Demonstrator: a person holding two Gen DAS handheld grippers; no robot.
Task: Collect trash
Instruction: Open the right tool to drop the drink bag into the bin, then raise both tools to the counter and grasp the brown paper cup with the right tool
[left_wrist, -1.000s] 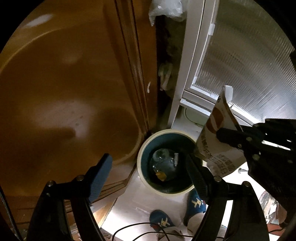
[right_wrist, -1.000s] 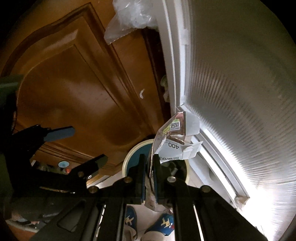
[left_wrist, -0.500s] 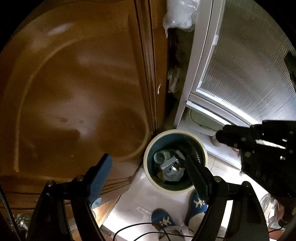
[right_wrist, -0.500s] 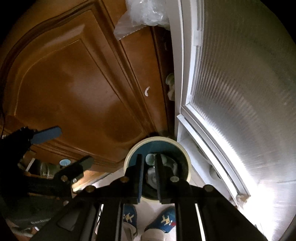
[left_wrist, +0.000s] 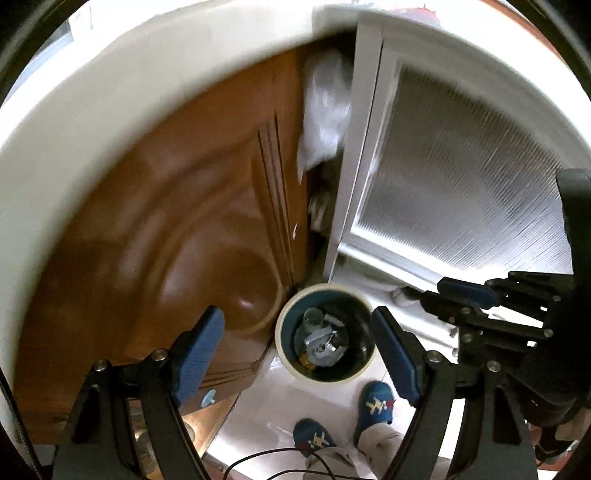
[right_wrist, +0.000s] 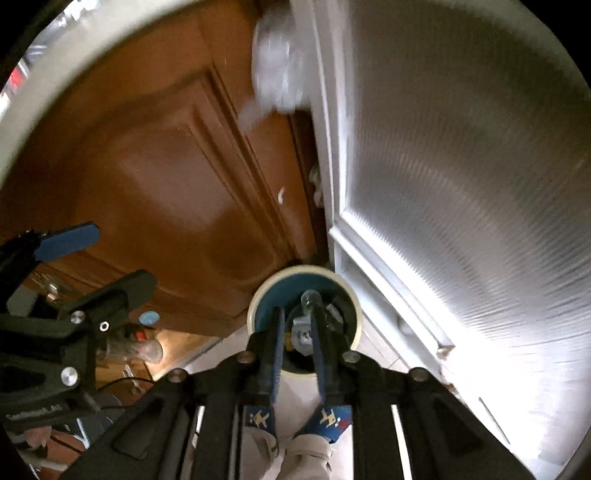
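A round trash bin (left_wrist: 284, 350) with a cream rim and dark teal inside stands on the floor by the door corner. Crumpled paper and other trash (left_wrist: 321, 341) lie inside it. My left gripper (left_wrist: 295, 343) is open and empty, high above the bin. My right gripper (right_wrist: 297, 321) is slightly open and empty, above the bin (right_wrist: 258, 295); it also shows in the left wrist view (left_wrist: 439, 295) at the right. The left gripper shows at the left of the right wrist view (right_wrist: 110, 254).
A brown wooden door (left_wrist: 166, 240) is at the left and a white frosted-glass door (left_wrist: 461, 184) at the right. A clear plastic bag (left_wrist: 325, 107) hangs between them. My feet in blue slippers (left_wrist: 376, 402) stand just before the bin. A white curved edge (left_wrist: 129, 74) crosses the top.
A second ago the right gripper held a folded paper carton over the bin. It let go and the carton now lies in the bin. Both grippers have risen.
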